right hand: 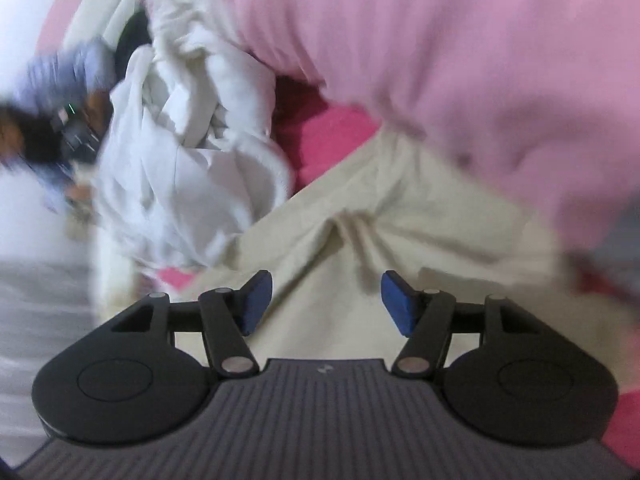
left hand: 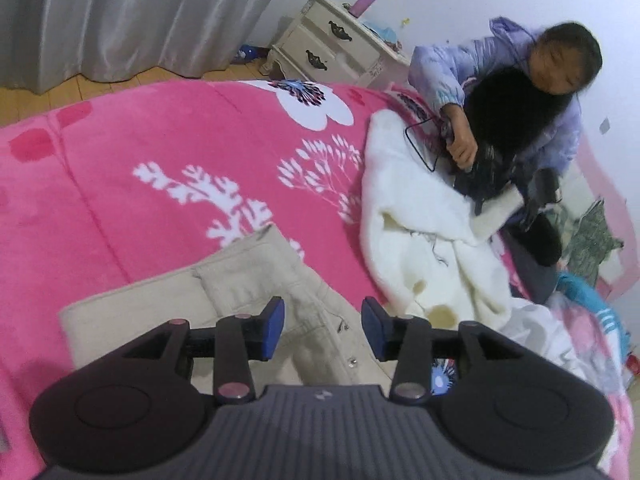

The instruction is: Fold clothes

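My left gripper point(left hand: 323, 330): jaws apart, nothing between pads, hovering over beige trousers point(left hand: 224, 280). Trousers lie folded on pink floral blanket point(left hand: 140, 160), at 6 o'clock in left view. White fleece garment point(left hand: 424, 216) heaped at 3 o'clock of trousers. Cream nightstand point(left hand: 332, 46) at 12 o'clock, both drawers closed, contents unseen. My right gripper point(right hand: 327, 304): jaws wide, empty, above same beige trousers point(right hand: 360, 232); view blurred. Pink cloth point(right hand: 460, 60) at 1 o'clock, crumpled white garment point(right hand: 192, 140) at 10 o'clock.
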The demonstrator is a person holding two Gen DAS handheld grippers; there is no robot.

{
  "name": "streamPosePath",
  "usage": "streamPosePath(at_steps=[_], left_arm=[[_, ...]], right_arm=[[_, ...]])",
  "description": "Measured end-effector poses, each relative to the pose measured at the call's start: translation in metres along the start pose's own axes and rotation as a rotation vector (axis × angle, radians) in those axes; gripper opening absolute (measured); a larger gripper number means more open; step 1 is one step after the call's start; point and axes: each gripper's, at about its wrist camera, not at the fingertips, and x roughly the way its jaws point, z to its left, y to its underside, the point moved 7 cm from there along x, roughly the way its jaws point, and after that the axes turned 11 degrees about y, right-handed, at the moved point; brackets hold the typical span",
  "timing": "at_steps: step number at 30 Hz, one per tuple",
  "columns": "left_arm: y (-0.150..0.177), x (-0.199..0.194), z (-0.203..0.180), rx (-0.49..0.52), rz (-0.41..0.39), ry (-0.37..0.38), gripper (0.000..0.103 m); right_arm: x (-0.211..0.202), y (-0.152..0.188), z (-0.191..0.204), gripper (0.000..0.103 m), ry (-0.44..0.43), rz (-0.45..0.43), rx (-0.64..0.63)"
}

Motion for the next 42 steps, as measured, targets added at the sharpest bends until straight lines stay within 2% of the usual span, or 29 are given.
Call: streamPosePath(at_steps=[2, 3, 4, 5, 7, 10, 12, 13, 15, 17, 19, 20, 22, 23, 25, 27, 29, 33, 37, 39, 41, 42], left_arm=[[0.012, -0.013, 0.011, -0.022, 0.039, -0.011, 0.044], [0.021, -0.021, 0.019, -0.03, 0.064, -0.032, 0.045], [0.03, -0.028, 0.027, -0.038, 0.089, -0.052, 0.045], [0.04, -0.036, 0.036, -0.049, 0.109, -0.073, 0.046], [0.058, -0.048, 0.052, -0.094, 0.127, -0.09, 0.052], [0.081, -0.058, 0.077, -0.178, 0.128, -0.08, 0.053], [0.087, -0.058, 0.09, -0.21, 0.128, -0.082, 0.053], [0.086, -0.057, 0.094, -0.22, 0.117, -0.075, 0.053], [0.079, -0.055, 0.099, -0.224, 0.092, -0.054, 0.053], [0.07, -0.051, 0.103, -0.221, 0.07, -0.039, 0.053], [0.064, -0.044, 0.11, -0.234, 0.07, -0.029, 0.051], [0.063, -0.041, 0.114, -0.248, 0.077, -0.03, 0.051], [0.063, -0.036, 0.116, -0.255, 0.089, -0.024, 0.04], [0.063, -0.035, 0.114, -0.256, 0.091, -0.019, 0.038], [0.061, -0.032, 0.108, -0.272, 0.089, 0.0, 0.036], [0.06, -0.027, 0.106, -0.289, 0.094, 0.015, 0.038], [0.06, -0.021, 0.106, -0.299, 0.103, 0.022, 0.04], [0.059, -0.016, 0.107, -0.298, 0.121, 0.023, 0.045], [0.052, -0.018, 0.106, -0.276, 0.121, 0.045, 0.06], [0.05, -0.014, 0.11, -0.267, 0.122, 0.018, 0.06], [0.048, -0.013, 0.112, -0.285, 0.117, 0.019, 0.06], [0.048, -0.013, 0.112, -0.281, 0.109, 0.018, 0.06]], right_arm=[[-0.026, 0.004, 0.018, 0.06, 0.16, -0.149, -0.112], [-0.037, 0.009, 0.035, 0.06, 0.183, -0.223, -0.175], [-0.044, 0.017, 0.058, 0.06, 0.174, -0.283, -0.248], [-0.044, 0.032, 0.09, 0.06, 0.113, -0.307, -0.336], [-0.026, 0.075, 0.165, 0.059, -0.054, -0.267, -0.538], [0.017, 0.161, 0.284, 0.059, -0.311, -0.127, -0.826], [0.044, 0.214, 0.353, 0.06, -0.434, -0.061, -0.988], [0.057, 0.237, 0.384, 0.06, -0.47, -0.041, -1.055], [0.081, 0.27, 0.432, 0.06, -0.485, -0.017, -1.157], [0.102, 0.289, 0.463, 0.06, -0.498, -0.004, -1.193], [0.126, 0.298, 0.481, 0.058, -0.499, 0.057, -1.2], [0.135, 0.305, 0.487, 0.042, -0.49, 0.092, -1.213], [0.143, 0.31, 0.494, 0.003, -0.436, 0.101, -1.234], [0.142, 0.31, 0.497, 0.003, -0.415, 0.084, -1.233], [0.125, 0.308, 0.502, 0.003, -0.409, -0.017, -1.244], [0.112, 0.308, 0.511, 0.003, -0.378, -0.146, -1.309], [0.112, 0.305, 0.519, 0.003, -0.353, -0.209, -1.356], [0.143, 0.306, 0.525, 0.003, -0.322, -0.158, -1.434], [0.146, 0.305, 0.522, 0.004, -0.408, -0.166, -1.487], [0.151, 0.301, 0.52, 0.007, -0.441, -0.149, -1.491], [0.155, 0.294, 0.52, 0.022, -0.449, -0.13, -1.494], [0.152, 0.29, 0.523, 0.025, -0.477, -0.121, -1.487]])
